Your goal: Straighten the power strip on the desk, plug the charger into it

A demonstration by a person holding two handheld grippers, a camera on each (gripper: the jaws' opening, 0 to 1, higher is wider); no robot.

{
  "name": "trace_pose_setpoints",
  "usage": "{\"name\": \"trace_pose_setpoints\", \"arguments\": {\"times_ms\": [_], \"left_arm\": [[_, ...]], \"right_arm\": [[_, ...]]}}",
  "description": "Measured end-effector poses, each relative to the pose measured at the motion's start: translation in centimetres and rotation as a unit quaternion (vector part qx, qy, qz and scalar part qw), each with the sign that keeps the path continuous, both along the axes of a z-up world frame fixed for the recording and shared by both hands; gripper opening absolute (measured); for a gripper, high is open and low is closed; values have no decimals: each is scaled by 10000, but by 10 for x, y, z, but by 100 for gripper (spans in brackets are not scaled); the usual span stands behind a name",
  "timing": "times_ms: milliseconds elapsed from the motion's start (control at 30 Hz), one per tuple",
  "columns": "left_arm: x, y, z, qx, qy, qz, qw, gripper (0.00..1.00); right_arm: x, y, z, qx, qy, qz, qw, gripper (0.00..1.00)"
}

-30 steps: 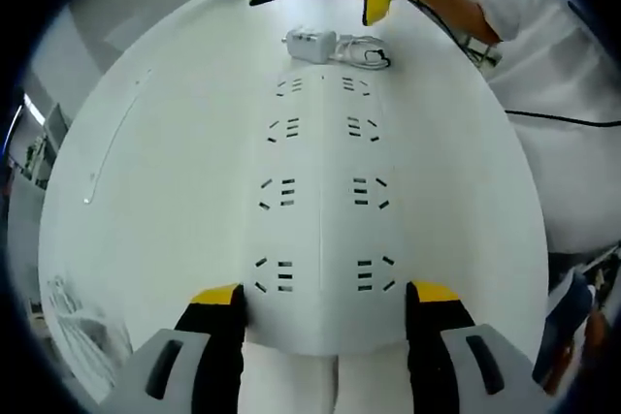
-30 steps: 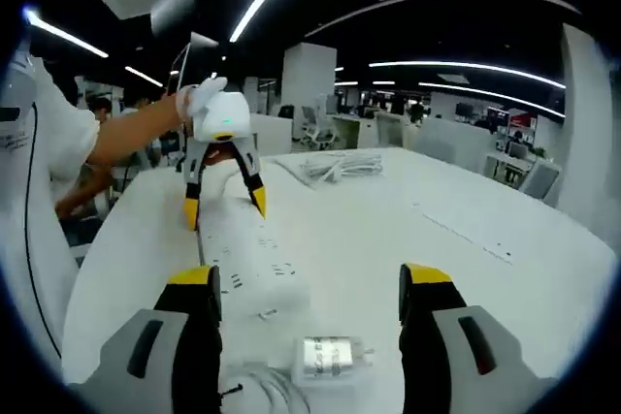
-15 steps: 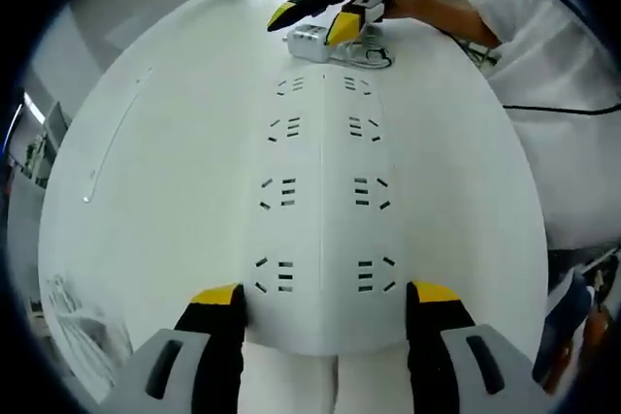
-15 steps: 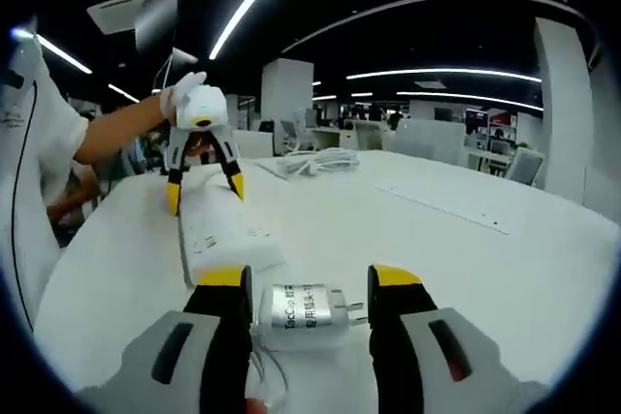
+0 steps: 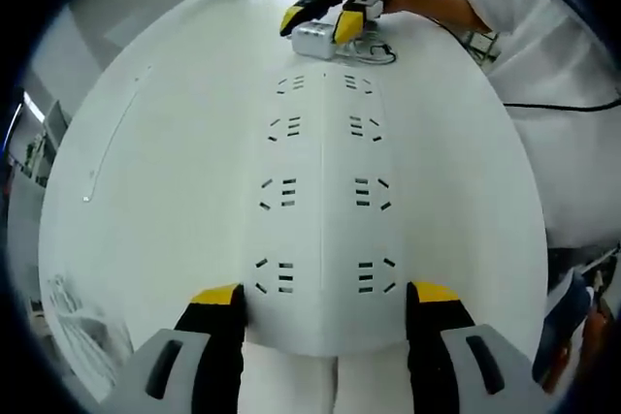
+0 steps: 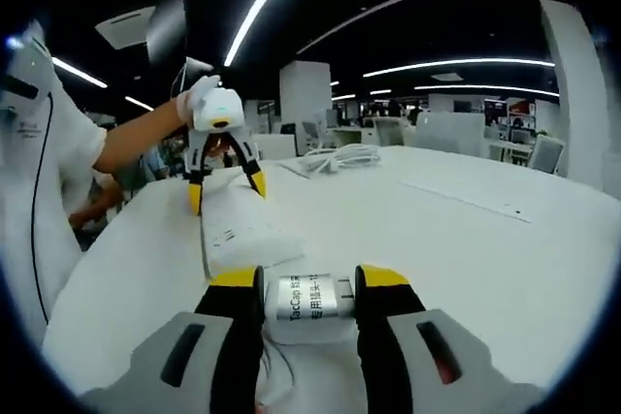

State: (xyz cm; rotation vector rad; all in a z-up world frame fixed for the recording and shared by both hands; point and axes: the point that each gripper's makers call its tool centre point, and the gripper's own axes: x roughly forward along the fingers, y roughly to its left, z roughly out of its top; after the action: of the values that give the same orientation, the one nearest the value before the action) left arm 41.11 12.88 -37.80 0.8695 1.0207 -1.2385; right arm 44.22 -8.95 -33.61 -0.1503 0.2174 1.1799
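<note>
**Gripping the charger while the strip is held steady**

Straddling the near end of the power strip (image 5: pixel 322 201), the left tool (image 5: pixel 325 300) shows its yellow-tipped jaws at either long edge of the white body; whether they press it or merely flank it I cannot tell. The strip's long axis runs straight ahead of this tool, socket rows receding toward the far end. Just beyond that end, the right tool (image 5: pixel 320 21) is clenched on the charger (image 5: pixel 310 39), beside a coil of white cable (image 5: pixel 374 49).

From the right gripper view, the right tool (image 6: pixel 309 283) pinches the charger (image 6: pixel 309 298) across its sides. The strip (image 6: pixel 238 223) lies ahead and slightly left, lengthwise toward the left tool (image 6: pixel 225 188) at its far end. So the right hand is nearer the sockets closest to it.

The bench (image 5: pixel 175 162) is plain glossy white; behind lies an open office with ceiling light strips.
</note>
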Motion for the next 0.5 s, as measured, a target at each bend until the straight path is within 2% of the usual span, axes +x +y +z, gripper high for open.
{"name": "trace_pose_setpoints", "arguments": {"times_ms": [67, 100, 233, 300, 400, 500], "left_arm": [[0, 0, 0, -12, -1, 1, 10000, 68], [-1, 0, 0, -15, -1, 3, 10000, 68], [-1, 0, 0, -2, -1, -3, 10000, 68], [-1, 1, 0, 3, -2, -10, 10000, 68], [-1, 1, 0, 28, 3, -17, 10000, 68], [0, 1, 0, 101, 11, -28, 9999, 68]], "right_arm": [[-2, -1, -1, 7, 145, 161, 9998, 36], [-5, 0, -1, -22, 76, 382, 9992, 36], [-13, 1, 0, 21, 140, 885, 9960, 36], [-20, 2, 0, 69, 333, 1218, 9920, 36], [-29, 2, -1, -107, 378, 1701, 9846, 36], [-33, 3, -1, -265, 366, 1886, 9810, 36]]}}
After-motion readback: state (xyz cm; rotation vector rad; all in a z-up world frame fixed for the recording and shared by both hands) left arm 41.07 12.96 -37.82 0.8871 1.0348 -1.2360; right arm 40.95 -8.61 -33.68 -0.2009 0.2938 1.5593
